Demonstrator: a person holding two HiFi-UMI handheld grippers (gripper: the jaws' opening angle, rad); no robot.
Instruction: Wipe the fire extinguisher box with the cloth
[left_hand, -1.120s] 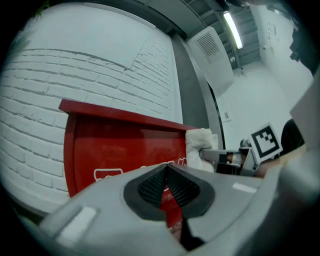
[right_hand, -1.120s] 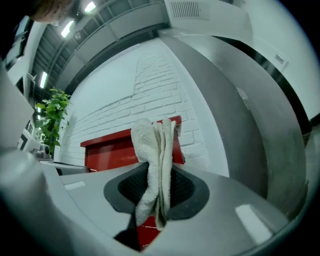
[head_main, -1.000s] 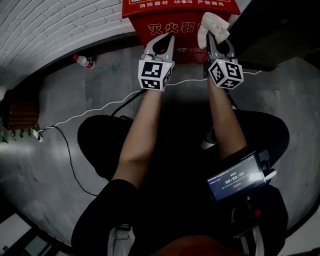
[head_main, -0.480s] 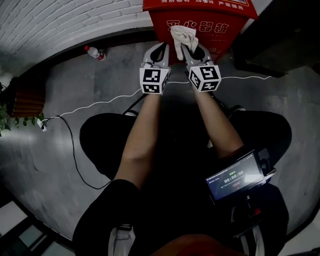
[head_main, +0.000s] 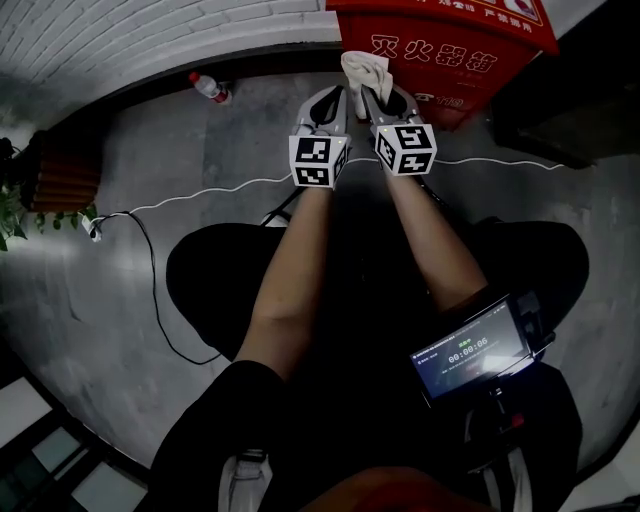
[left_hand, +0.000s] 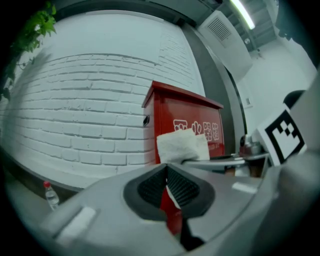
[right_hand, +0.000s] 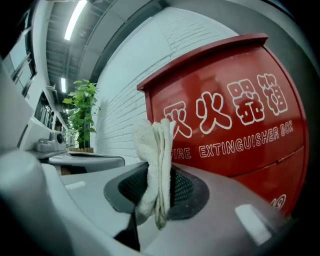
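One cloth (right_hand: 152, 150) in right claw (right_hand: 158, 188), fire extinguisher box (right_hand: 235, 125) (shut) beyond

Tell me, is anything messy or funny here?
A plastic bottle sits on the floor by the brick wall, left of the red fire extinguisher box, and a white cable trails loose across the floor. Nothing looks spilled or broken.

Against the wall (head_main: 120, 40) stands the box (head_main: 450, 30) — cloth (head_main: 364, 72) before it, bottle (head_main: 210, 88) to its left.
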